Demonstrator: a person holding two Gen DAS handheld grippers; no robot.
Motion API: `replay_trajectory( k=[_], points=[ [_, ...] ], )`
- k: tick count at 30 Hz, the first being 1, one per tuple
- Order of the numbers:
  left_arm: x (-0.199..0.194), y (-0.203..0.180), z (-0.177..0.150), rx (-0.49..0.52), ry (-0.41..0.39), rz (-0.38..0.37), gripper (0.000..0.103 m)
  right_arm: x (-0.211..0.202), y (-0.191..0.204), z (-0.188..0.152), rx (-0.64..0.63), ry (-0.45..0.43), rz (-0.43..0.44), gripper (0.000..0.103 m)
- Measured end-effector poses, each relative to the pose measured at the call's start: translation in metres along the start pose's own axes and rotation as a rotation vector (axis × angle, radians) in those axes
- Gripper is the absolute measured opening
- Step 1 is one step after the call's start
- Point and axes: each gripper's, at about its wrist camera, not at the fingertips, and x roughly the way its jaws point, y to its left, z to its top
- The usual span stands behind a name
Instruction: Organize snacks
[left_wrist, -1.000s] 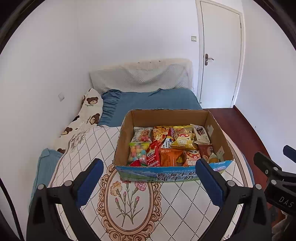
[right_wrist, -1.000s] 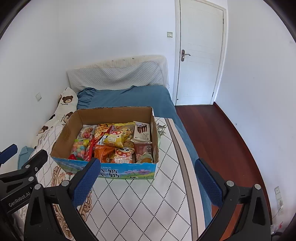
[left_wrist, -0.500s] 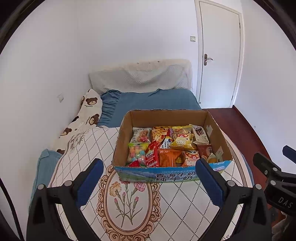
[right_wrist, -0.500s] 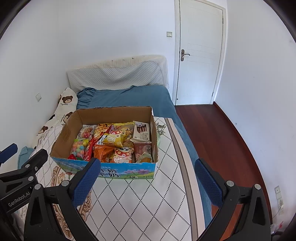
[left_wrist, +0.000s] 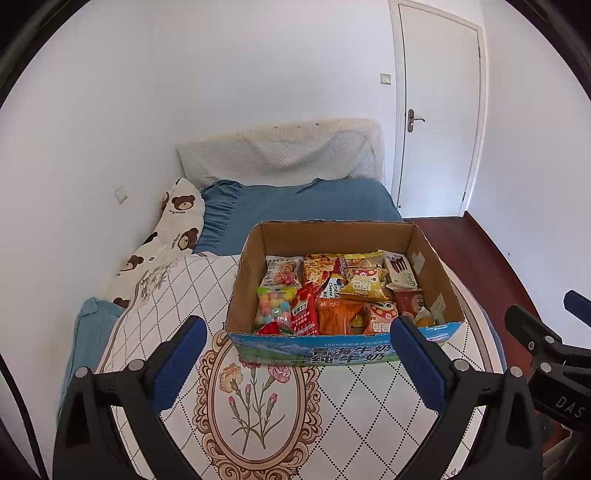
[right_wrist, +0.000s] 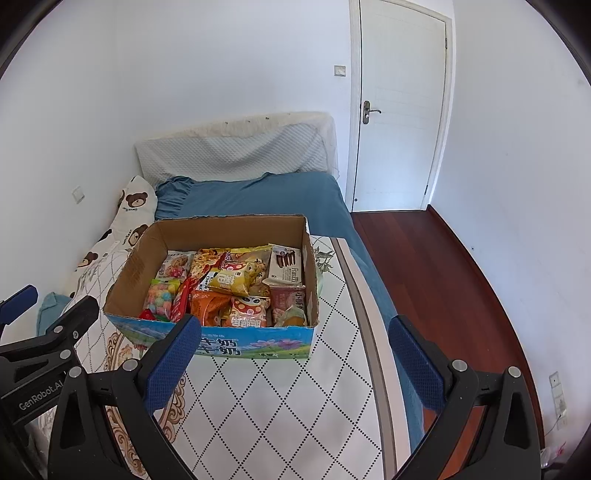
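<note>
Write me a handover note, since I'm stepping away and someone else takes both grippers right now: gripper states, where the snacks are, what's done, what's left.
Left gripper: open, holding nothing, hovering short of the cardboard box.
Right gripper: open, holding nothing, hovering by the box's near right corner.
Snacks: all visible packets lie jumbled inside the box, which sits on the patterned quilt on the bed. Among them are a colourful candy bag, a red packet and a white Franzzi wafer pack.
Done: nothing shows as sorted; no packet is outside the box.
Left: the whole sorting job.
</note>
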Motion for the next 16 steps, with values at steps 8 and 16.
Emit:
replay_trajectory(
  k=[8, 16],
  points=[
    [0.0001, 0.0005, -0.0003, 0.001, 0.0, -0.002, 0.102, -0.0035, -0.001, 0.0007, 0.007, -0.006, 0.0, 0.103],
    [-0.0025, 0.0002, -0.0005, 0.001, -0.012, -0.011, 0.102, -0.0033, -0.0021, -0.0005, 0.01, -0.003, -0.001, 0.103]
  ],
)
